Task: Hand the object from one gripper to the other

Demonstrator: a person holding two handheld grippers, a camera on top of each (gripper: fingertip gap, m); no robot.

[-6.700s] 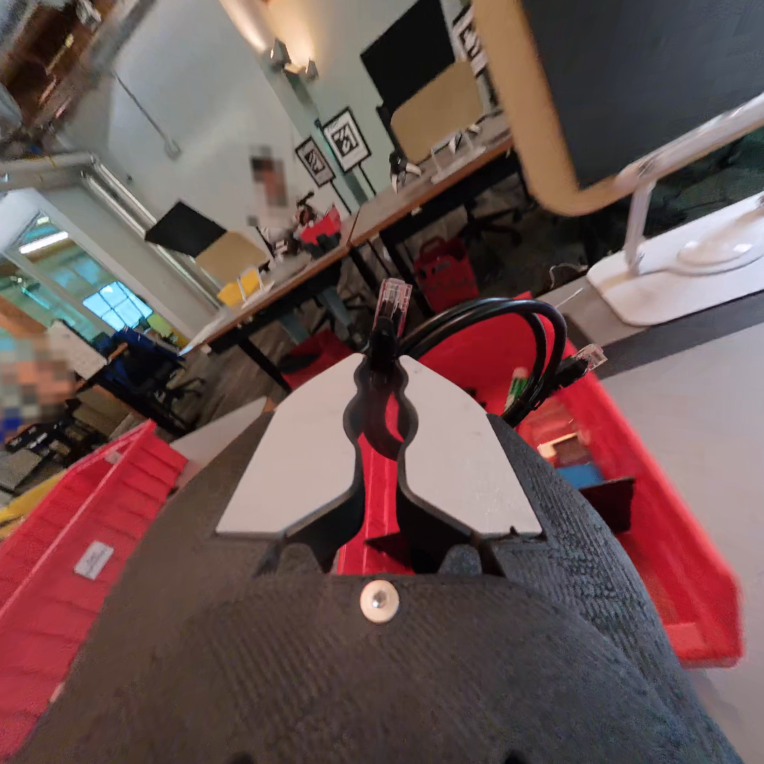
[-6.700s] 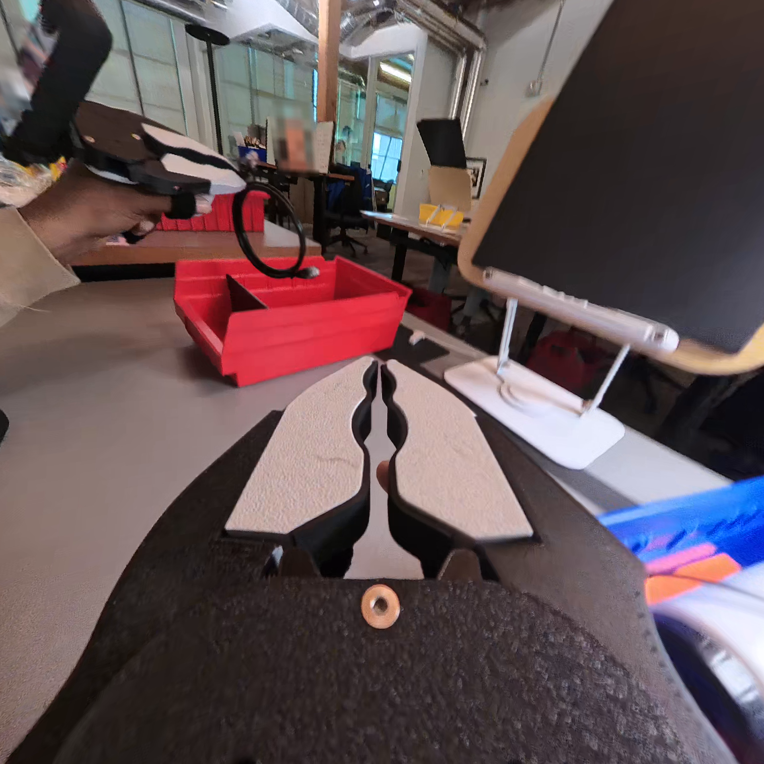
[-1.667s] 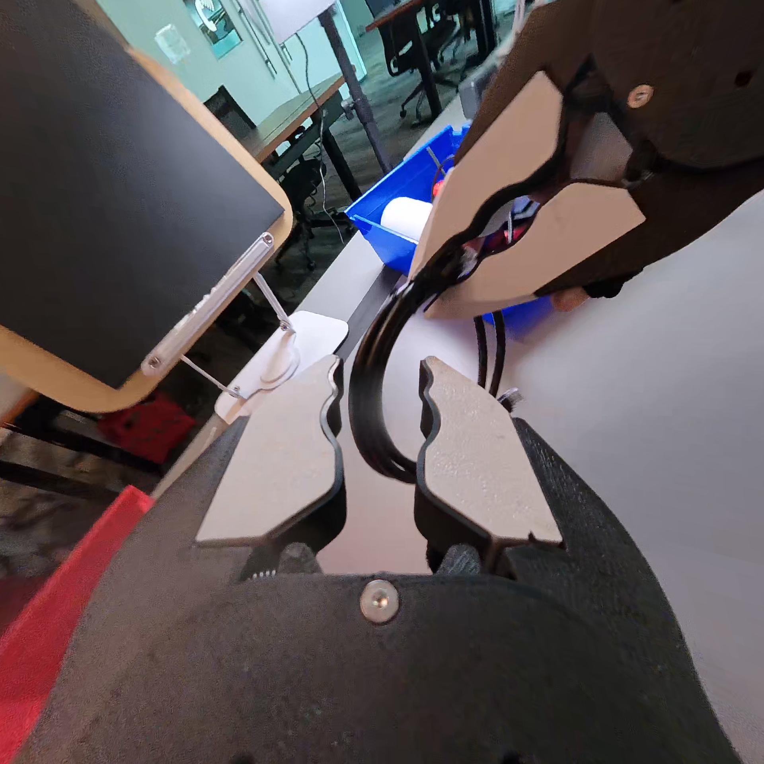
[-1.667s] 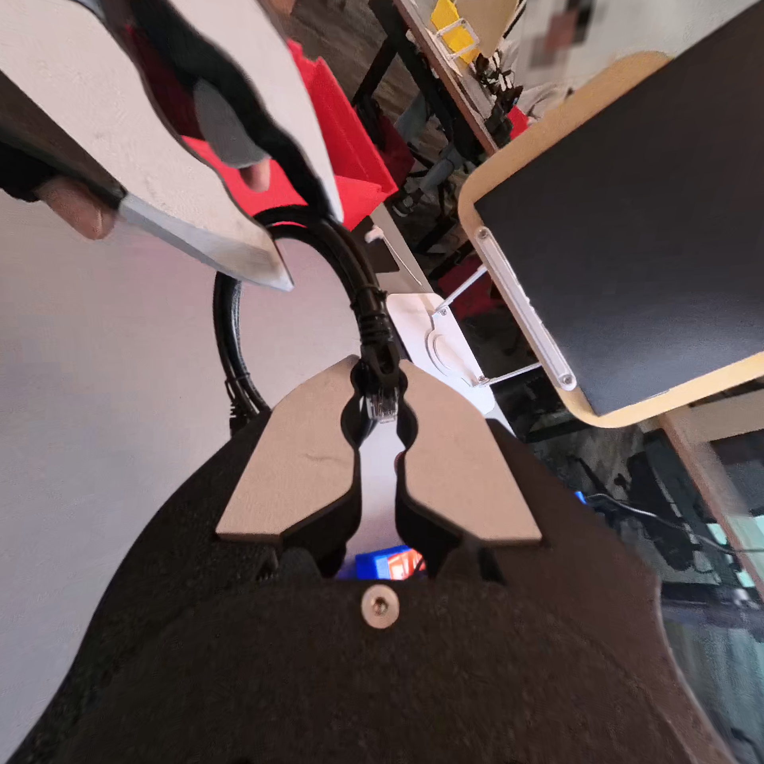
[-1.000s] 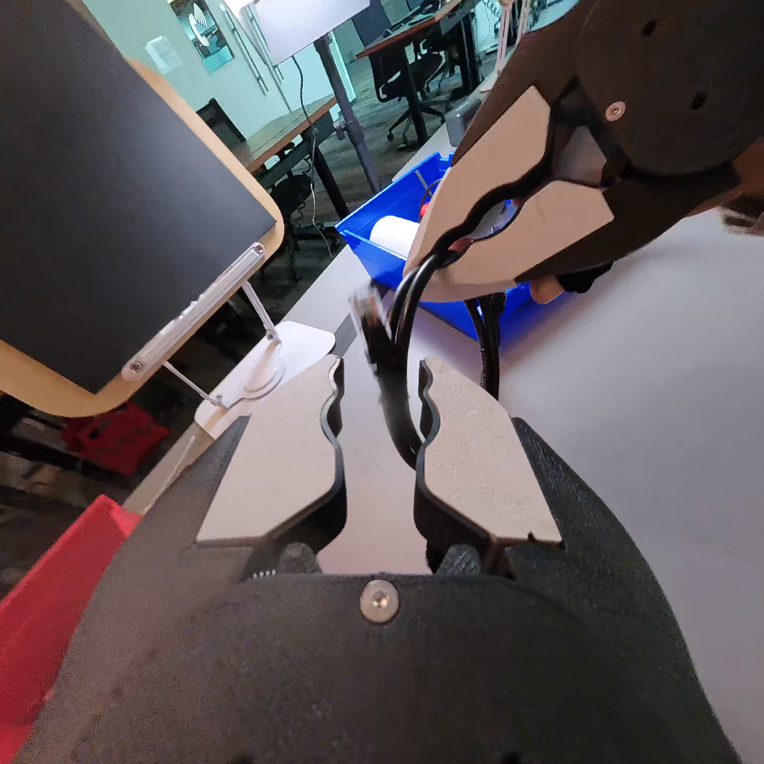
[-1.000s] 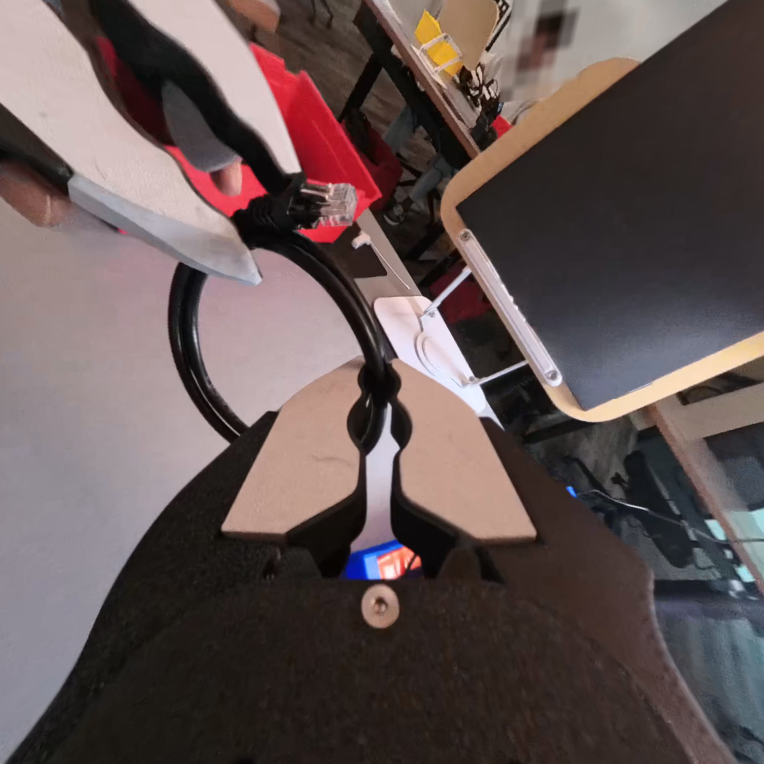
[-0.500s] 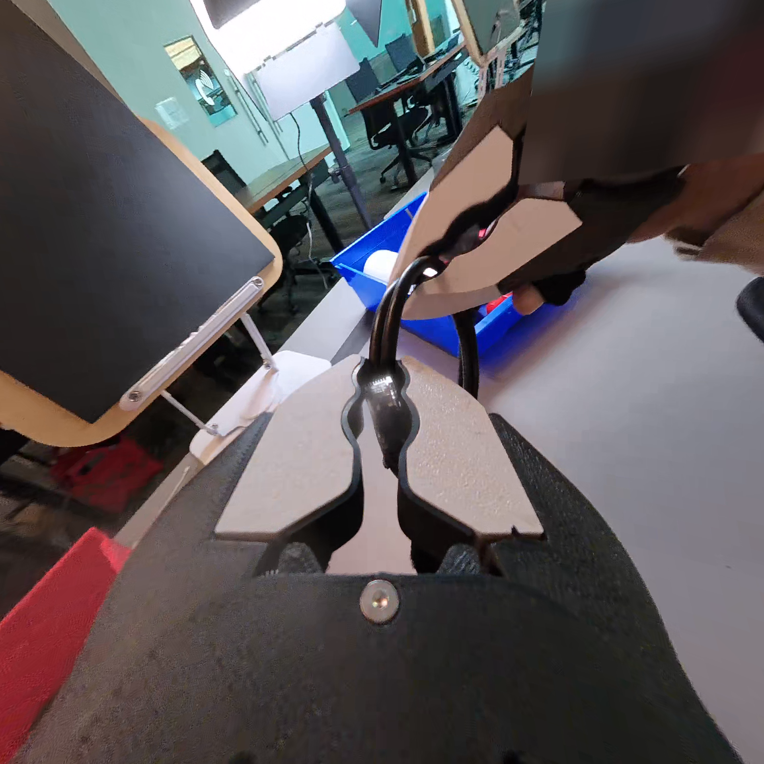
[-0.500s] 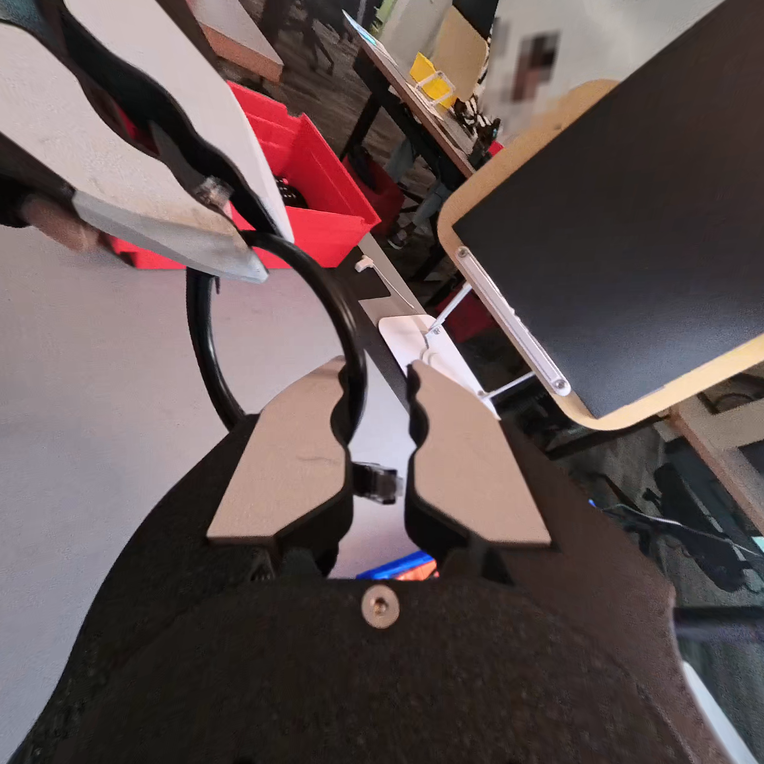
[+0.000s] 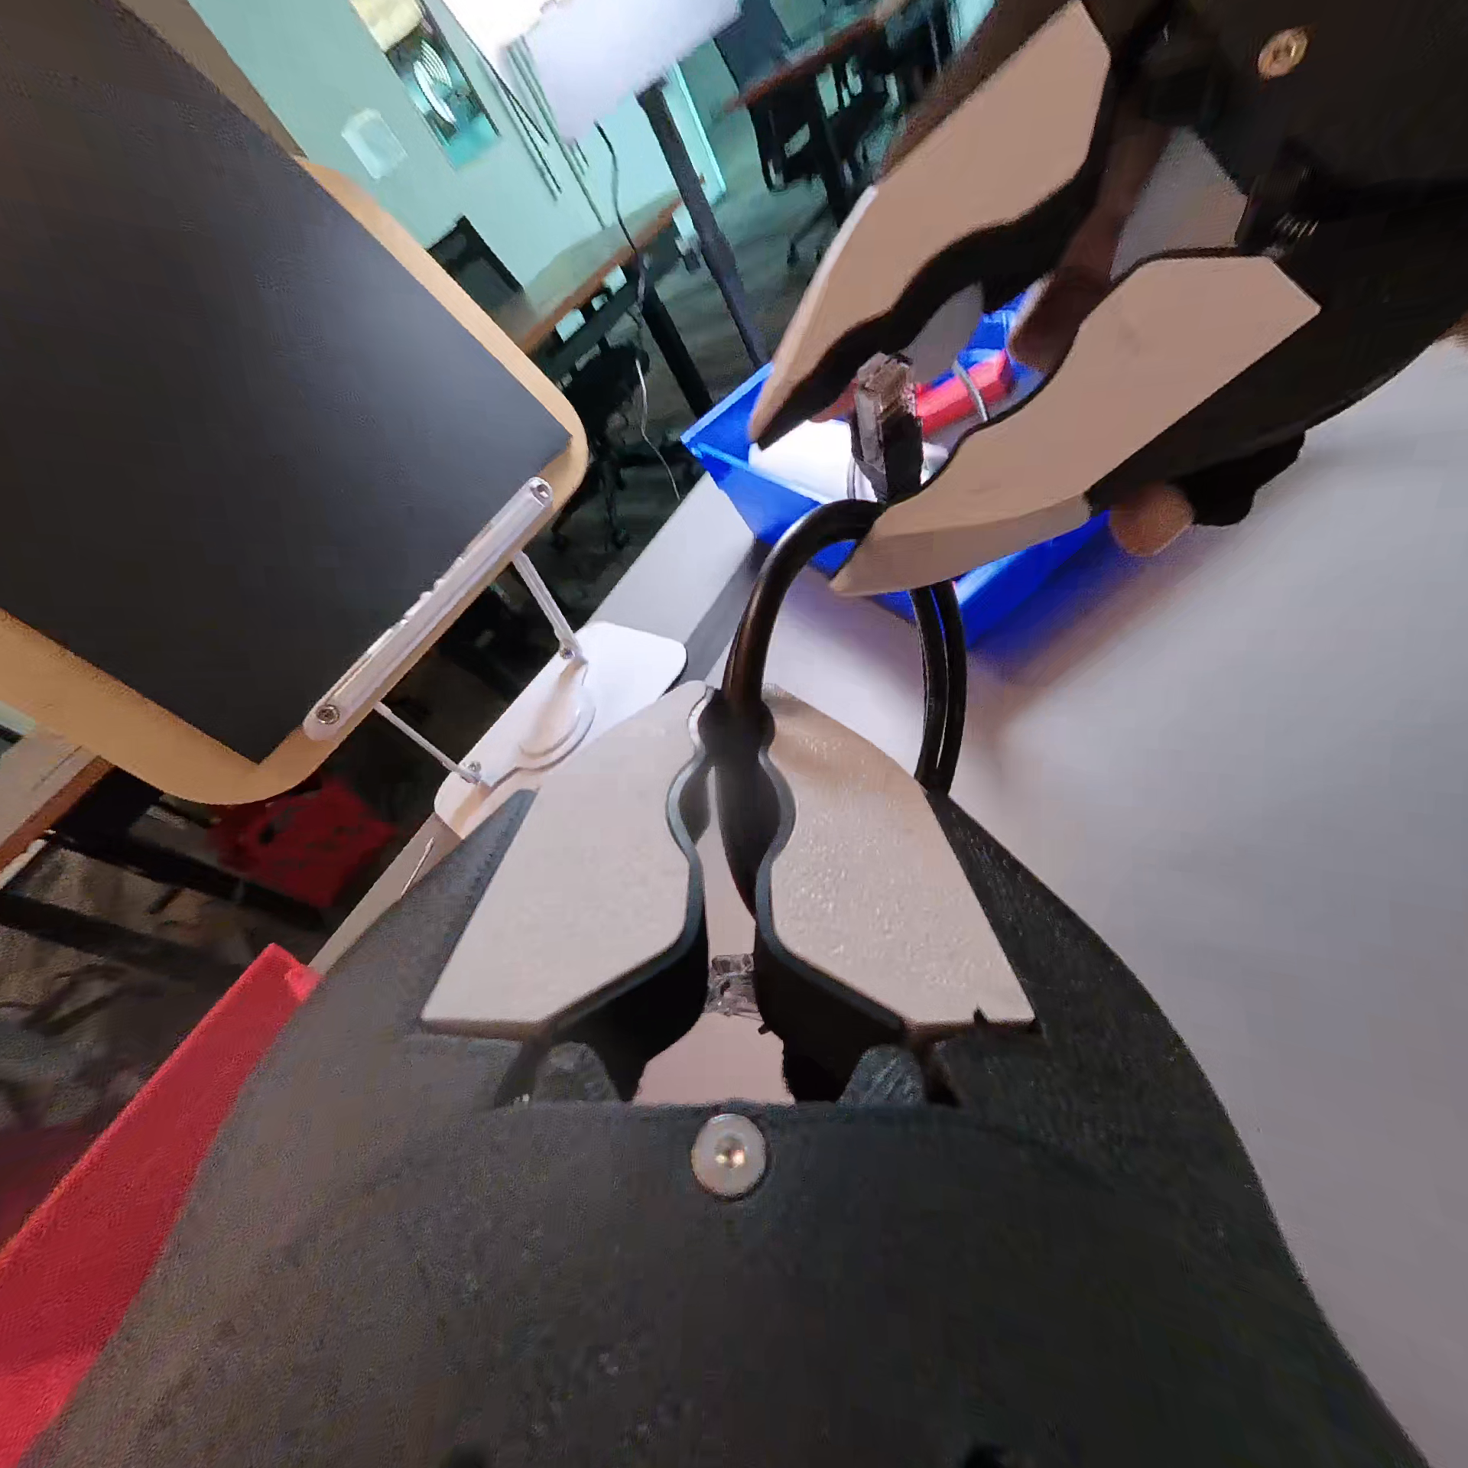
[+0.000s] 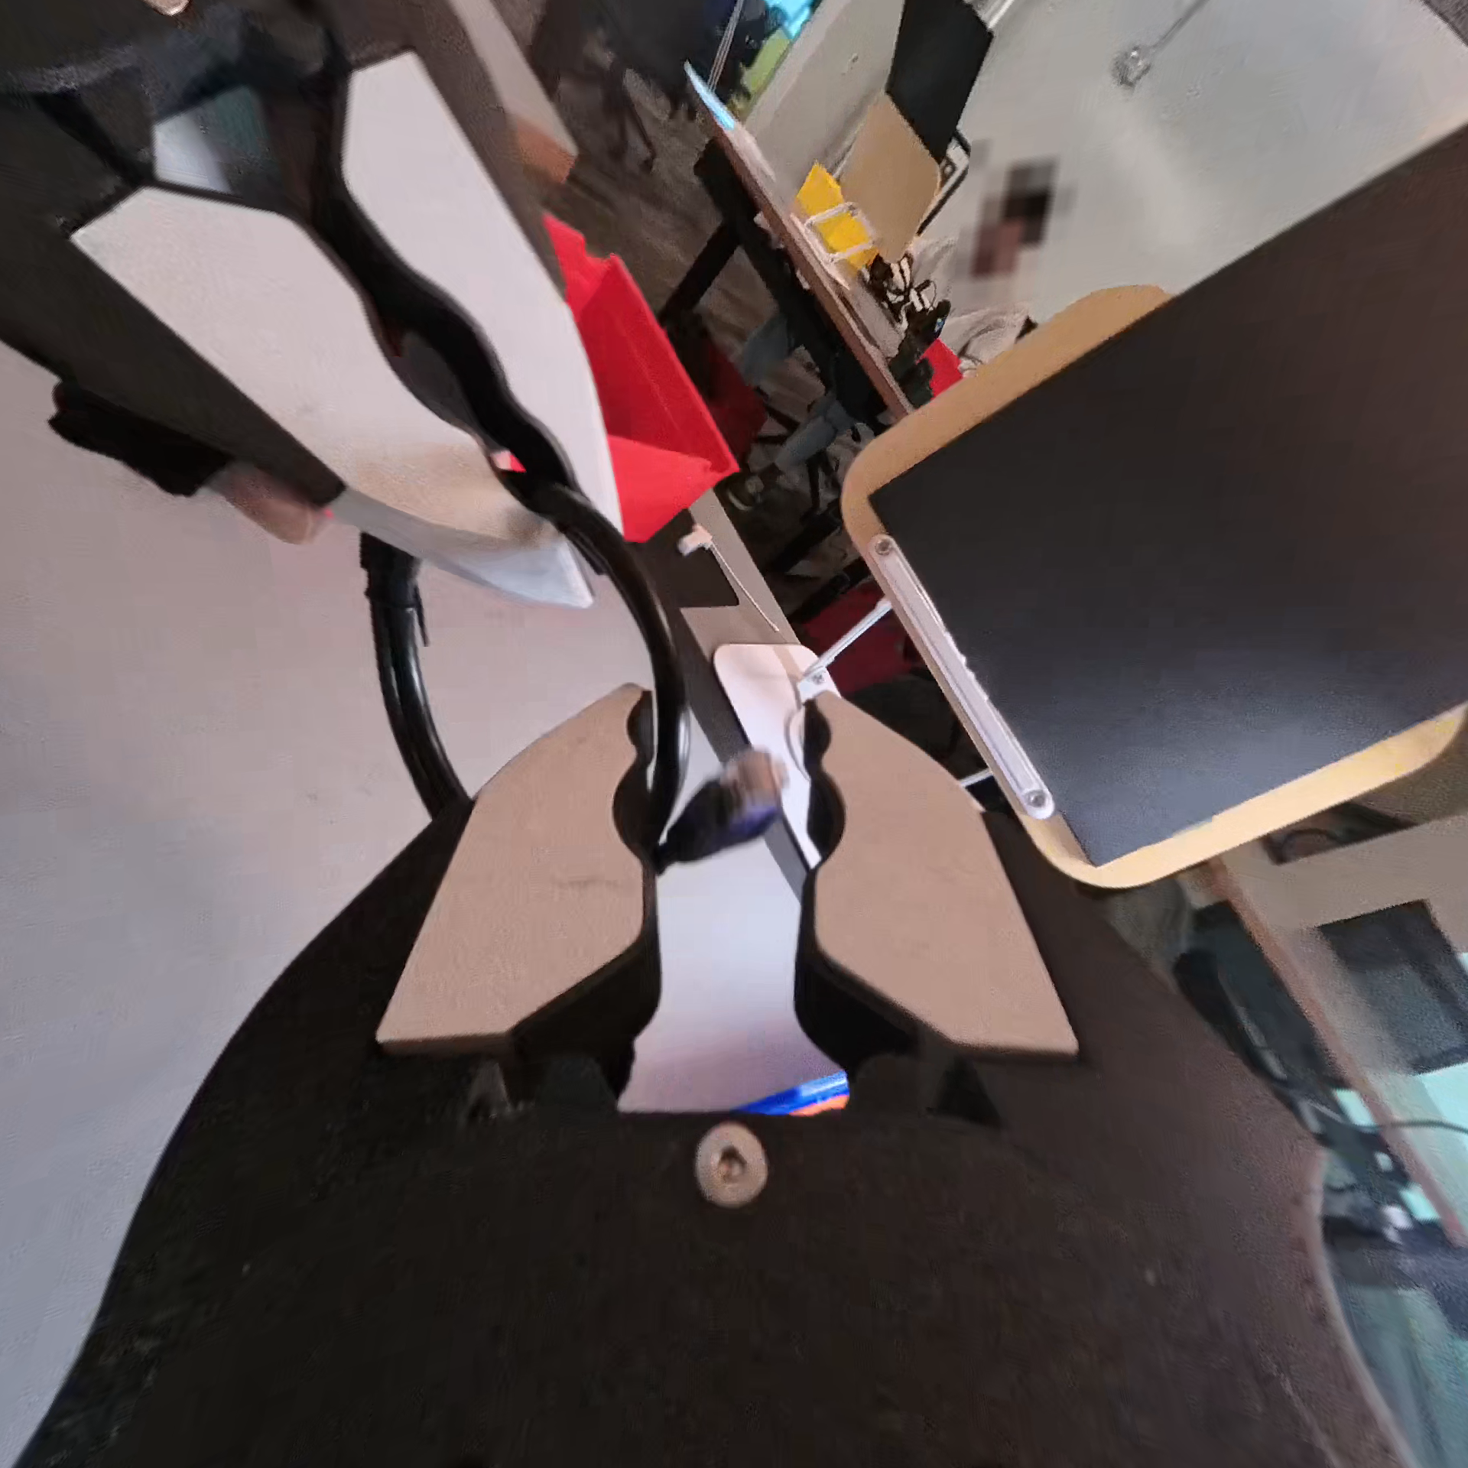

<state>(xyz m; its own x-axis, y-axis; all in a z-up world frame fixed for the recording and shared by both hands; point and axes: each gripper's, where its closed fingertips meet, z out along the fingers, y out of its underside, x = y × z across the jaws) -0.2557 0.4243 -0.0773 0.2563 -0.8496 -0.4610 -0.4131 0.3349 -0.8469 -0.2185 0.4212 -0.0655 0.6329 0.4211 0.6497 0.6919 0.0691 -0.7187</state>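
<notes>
A short black network cable (image 9: 762,588) with clear plugs curls in a loop above the grey table. My left gripper (image 9: 735,699) is shut on it just behind one plug, which pokes out behind the pads. My right gripper (image 10: 727,699) is open. The cable (image 10: 663,635) runs past its left finger, and the other plug hangs loose and blurred between the fingers. In the left wrist view the right gripper (image 9: 810,508) is at the upper right, jaws apart around that plug. In the right wrist view the left gripper (image 10: 592,548) is at the upper left, shut on the cable.
A black board on a white stand (image 9: 238,397) stands at the table's edge and shows in the right wrist view too (image 10: 1191,556). A blue bin (image 9: 747,492) holding items lies behind the right gripper. A red bin (image 10: 643,421) is behind the left gripper. There is about 5 cm between the tips of the two grippers.
The right gripper was shut on the cable and the left open. The left has since shut on the cable and the right has opened wide, leaving the other plug loose between its fingers.
</notes>
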